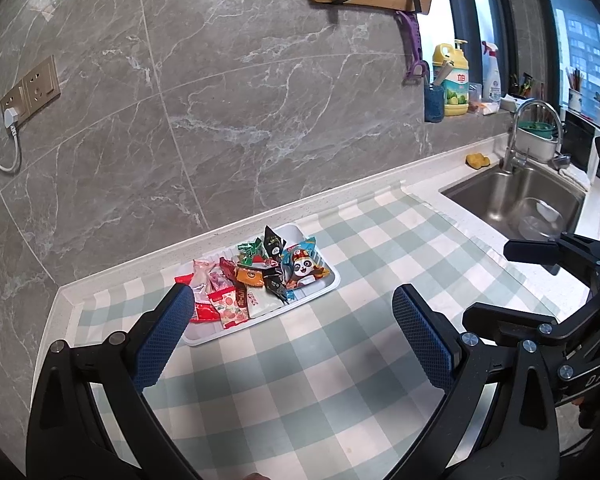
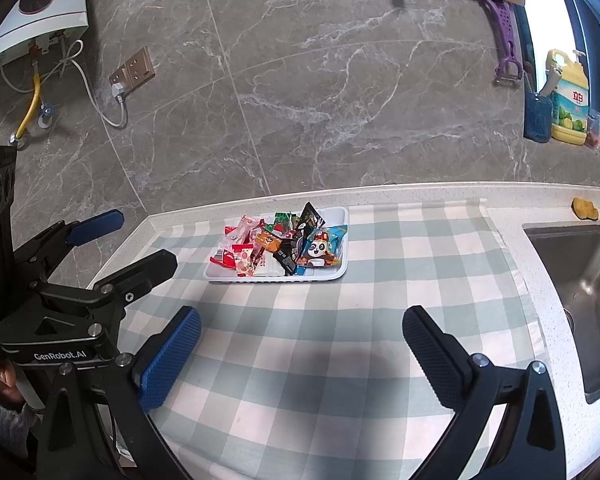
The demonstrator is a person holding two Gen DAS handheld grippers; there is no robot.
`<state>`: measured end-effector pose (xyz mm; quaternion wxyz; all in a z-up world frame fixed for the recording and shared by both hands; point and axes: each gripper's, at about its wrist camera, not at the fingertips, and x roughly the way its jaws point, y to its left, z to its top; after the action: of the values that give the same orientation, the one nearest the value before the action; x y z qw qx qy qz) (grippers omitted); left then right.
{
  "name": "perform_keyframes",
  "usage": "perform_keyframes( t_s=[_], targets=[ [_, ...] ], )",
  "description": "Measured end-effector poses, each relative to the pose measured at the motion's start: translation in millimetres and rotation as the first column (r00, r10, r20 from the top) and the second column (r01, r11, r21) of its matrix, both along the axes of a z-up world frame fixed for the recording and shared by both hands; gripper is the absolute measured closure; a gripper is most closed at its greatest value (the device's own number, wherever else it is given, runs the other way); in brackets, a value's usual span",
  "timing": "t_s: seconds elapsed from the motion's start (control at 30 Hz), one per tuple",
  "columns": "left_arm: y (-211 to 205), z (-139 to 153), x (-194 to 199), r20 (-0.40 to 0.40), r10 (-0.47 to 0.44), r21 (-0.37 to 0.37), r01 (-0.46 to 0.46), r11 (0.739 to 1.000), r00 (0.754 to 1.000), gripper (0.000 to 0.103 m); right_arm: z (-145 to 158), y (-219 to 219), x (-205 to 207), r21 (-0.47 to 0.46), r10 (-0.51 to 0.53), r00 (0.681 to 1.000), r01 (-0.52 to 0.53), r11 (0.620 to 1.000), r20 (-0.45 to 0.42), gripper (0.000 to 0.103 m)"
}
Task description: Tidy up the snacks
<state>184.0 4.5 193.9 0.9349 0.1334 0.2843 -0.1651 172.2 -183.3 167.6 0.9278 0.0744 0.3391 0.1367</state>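
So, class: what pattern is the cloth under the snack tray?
The cloth has pale green and white checks, clearest in the right wrist view.

white tray [image 2: 336,216] heaped w/ snack packets [image 2: 284,246], on checked cloth [image 2: 380,264] over worktop | right gripper [image 2: 302,322] jaws wide apart, nothing held, hovering near side of tray | left gripper [image 2: 136,240] left of tray, jaws apart | sink [image 2: 572,276] well right of tray

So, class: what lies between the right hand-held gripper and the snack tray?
Only bare checked cloth between the right hand-held gripper and the snack tray, seen in the right wrist view.
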Motion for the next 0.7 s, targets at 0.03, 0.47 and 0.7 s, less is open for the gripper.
perform_keyframes(
  t_s=[0.03,0.47,0.7],
  targets=[
    [-0.4,0.4,-0.1,-0.001,0.0,-0.002,0.0,1.0,1.0,0.002,-0.8,0.3,-0.4,0.0,-0.001,1.0,0.001,1.0,0.0,0.0],
    [1.4,-2.7,-1.7,0.015,-0.008,0.008,0.008,1.0,1.0,0.002,0.0,-0.5,-0.7,0.001,-0.001,1.0,0.001,1.0,-0.001,0.0],
    [5.8,2.4,-4.3,0.006,-0.055,-0.047,0.055,0.997,0.998,0.002,-0.9,0.0,-2.2,0.004,-0.004,1.0,0.004,1.0,-0.002,0.0]
  ],
)
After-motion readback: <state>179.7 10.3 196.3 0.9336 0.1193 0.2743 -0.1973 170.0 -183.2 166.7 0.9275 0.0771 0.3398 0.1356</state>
